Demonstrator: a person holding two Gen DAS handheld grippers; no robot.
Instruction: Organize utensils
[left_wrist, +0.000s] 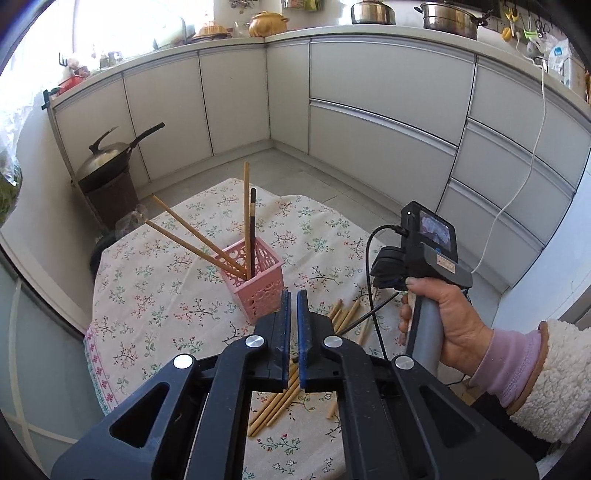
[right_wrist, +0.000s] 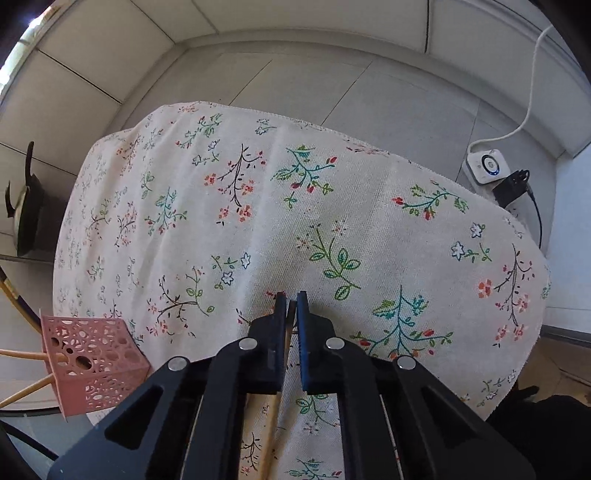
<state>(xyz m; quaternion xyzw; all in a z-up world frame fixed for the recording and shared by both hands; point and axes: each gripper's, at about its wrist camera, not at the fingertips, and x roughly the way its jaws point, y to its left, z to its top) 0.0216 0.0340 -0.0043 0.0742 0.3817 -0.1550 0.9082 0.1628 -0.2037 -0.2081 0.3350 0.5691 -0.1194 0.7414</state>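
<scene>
A pink lattice basket (left_wrist: 258, 288) stands on the flowered tablecloth (left_wrist: 166, 295) and holds several chopsticks (left_wrist: 246, 206), two of them leaning left. My left gripper (left_wrist: 291, 295) hovers just in front of the basket, shut with nothing between its blue pads. Loose bamboo chopsticks (left_wrist: 347, 317) lie on the cloth beneath and to the right of it. In the right wrist view my right gripper (right_wrist: 291, 297) points steeply down at the cloth (right_wrist: 258, 221), shut on one wooden chopstick (right_wrist: 275, 417) whose dark tip shows between the pads. The basket (right_wrist: 96, 362) sits at the lower left there.
A hand in a fleece sleeve (left_wrist: 458, 325) holds the right gripper's handle over the table's right side. A lidded wok (left_wrist: 107, 162) rests on a brown stand to the left. Grey cabinets (left_wrist: 369, 110) ring the floor. A power strip (right_wrist: 487, 166) lies beyond the table's far right edge.
</scene>
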